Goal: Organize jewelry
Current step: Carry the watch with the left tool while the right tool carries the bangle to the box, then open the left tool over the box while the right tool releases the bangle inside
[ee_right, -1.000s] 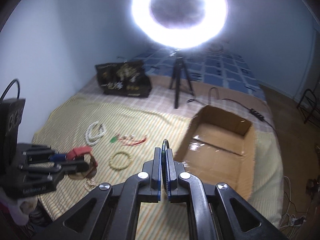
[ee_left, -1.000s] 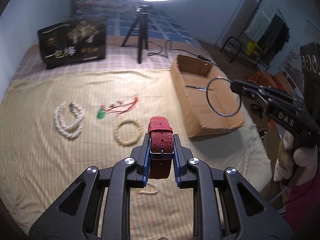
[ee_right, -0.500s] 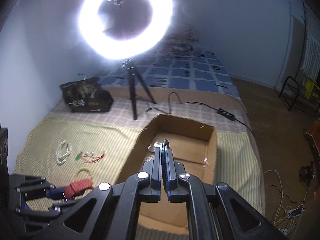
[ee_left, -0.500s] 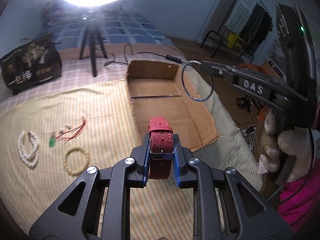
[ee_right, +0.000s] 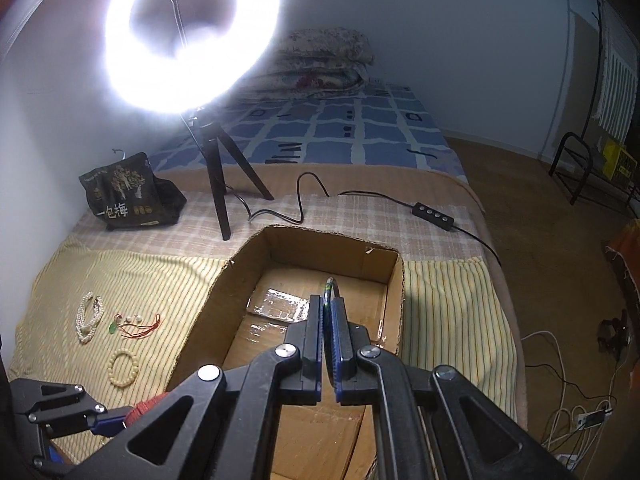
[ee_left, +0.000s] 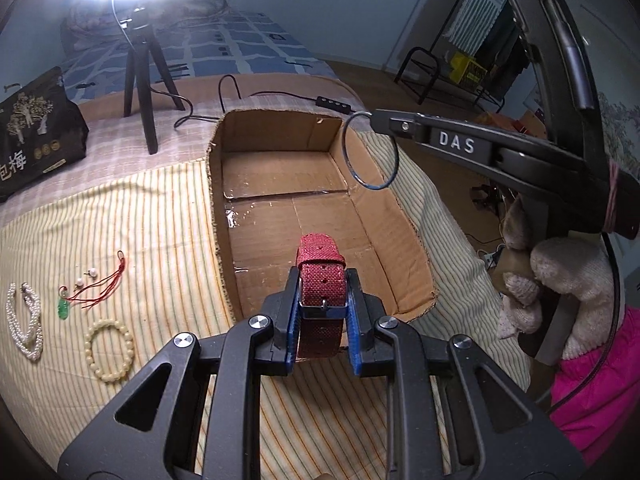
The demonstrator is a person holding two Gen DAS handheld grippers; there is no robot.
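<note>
Left gripper (ee_left: 322,312) pinches red strap (ee_left: 322,280), long way pointing ahead over cardboard box (ee_left: 304,216); right gripper (ee_right: 329,336) pinches thin bangle (ee_left: 370,152) edge-on, upright.

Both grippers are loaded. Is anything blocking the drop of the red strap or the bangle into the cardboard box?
Nothing visible. The cardboard box is open-topped with a bare floor. The left gripper holds the red strap at the near wall; the right gripper holds the thin bangle over the box's far right corner.
</note>
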